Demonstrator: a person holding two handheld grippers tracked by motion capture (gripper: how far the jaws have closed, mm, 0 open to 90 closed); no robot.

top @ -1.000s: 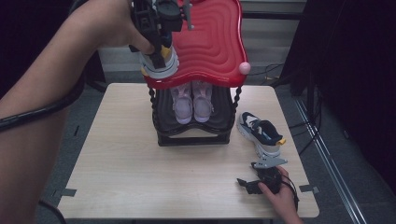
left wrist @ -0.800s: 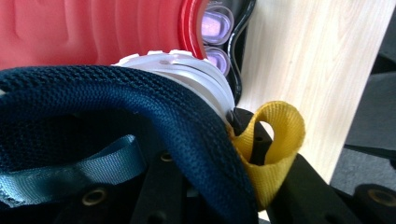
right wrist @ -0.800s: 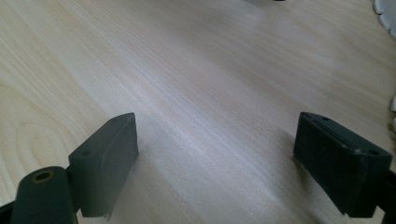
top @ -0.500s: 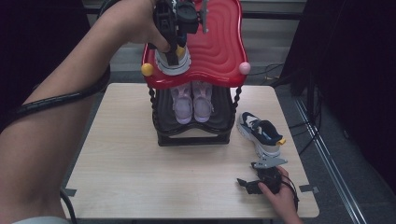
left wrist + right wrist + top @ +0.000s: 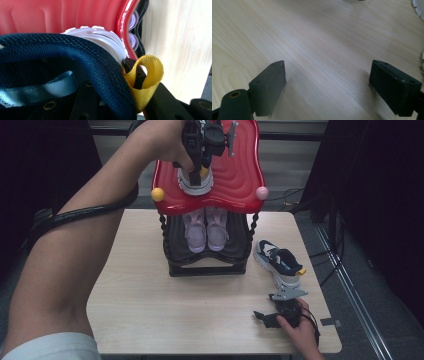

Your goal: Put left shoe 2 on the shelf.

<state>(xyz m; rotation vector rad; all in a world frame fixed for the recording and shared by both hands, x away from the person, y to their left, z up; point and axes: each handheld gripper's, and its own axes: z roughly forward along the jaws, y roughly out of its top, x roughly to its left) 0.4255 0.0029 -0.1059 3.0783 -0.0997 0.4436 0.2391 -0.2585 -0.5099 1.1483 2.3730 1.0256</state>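
Near red shelf [image 5: 235, 175] edge, sneaker [image 5: 196, 181]

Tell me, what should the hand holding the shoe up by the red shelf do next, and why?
Probably lower it a little, then let go. The left gripper is shut on the dark blue shoe at its heel, by the yellow loop, right over the red top shelf. Its white sole looks close to the shelf, so easing down should seat it.
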